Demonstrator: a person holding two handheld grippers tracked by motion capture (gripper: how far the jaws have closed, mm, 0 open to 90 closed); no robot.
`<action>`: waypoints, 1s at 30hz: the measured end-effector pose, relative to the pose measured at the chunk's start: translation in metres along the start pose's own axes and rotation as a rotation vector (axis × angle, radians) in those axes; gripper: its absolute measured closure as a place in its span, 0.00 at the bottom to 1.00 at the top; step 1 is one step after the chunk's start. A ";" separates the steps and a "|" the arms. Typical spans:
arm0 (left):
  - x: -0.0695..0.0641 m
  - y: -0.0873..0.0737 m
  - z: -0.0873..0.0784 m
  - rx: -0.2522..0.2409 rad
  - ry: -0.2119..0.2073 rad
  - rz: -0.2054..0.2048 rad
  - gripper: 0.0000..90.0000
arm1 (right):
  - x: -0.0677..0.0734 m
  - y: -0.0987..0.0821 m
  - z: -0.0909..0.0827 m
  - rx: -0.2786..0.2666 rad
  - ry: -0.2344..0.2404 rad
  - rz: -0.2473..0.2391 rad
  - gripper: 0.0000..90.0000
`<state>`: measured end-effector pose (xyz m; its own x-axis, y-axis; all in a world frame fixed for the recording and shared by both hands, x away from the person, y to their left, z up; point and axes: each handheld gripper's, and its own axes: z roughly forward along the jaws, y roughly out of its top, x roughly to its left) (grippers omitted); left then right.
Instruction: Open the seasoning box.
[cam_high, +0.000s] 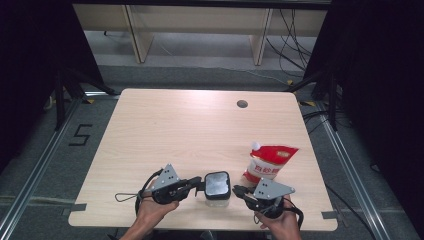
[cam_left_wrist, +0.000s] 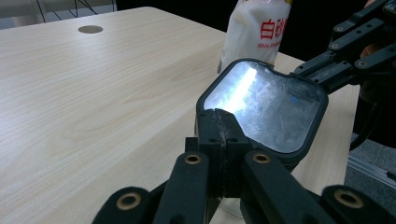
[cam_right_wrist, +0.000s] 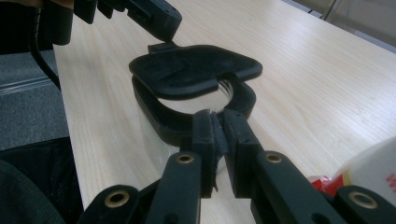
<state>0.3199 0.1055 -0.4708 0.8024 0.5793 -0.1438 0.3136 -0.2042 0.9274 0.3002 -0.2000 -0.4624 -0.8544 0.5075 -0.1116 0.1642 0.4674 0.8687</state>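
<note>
A small clear container (cam_high: 217, 186) with a black lid (cam_left_wrist: 266, 105) stands near the table's front edge. My left gripper (cam_high: 200, 184) comes at it from the left and is shut on the lid's near edge (cam_left_wrist: 223, 122). In the right gripper view the lid (cam_right_wrist: 191, 70) stands lifted a little above the container's black rim (cam_right_wrist: 154, 116). My right gripper (cam_high: 236, 190) reaches in from the right, its jaws shut on that rim (cam_right_wrist: 215, 122). The left gripper (cam_right_wrist: 163, 25) shows across the lid, on a small tab.
A red and white bag (cam_high: 267, 162) stands just behind and right of the container, close to my right gripper. The wooden table (cam_high: 190, 130) has a round cable hole (cam_high: 242, 104) at the back. Dark curtains and metal rails flank the table.
</note>
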 end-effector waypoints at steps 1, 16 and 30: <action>0.000 0.000 0.000 0.000 0.000 0.001 0.99 | 0.000 0.001 0.002 -0.003 0.003 0.001 0.93; 0.002 -0.004 -0.012 0.027 -0.062 0.039 0.60 | 0.001 0.011 0.008 -0.014 0.017 -0.015 0.94; 0.013 -0.030 0.008 0.160 -0.051 0.098 0.50 | 0.002 0.022 0.009 -0.037 0.008 -0.037 0.93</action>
<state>0.3248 0.1125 -0.5031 0.8565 0.5106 -0.0760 0.3058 -0.3831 0.8716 0.3068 -0.1822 -0.4483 -0.8636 0.4843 -0.1406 0.1137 0.4587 0.8813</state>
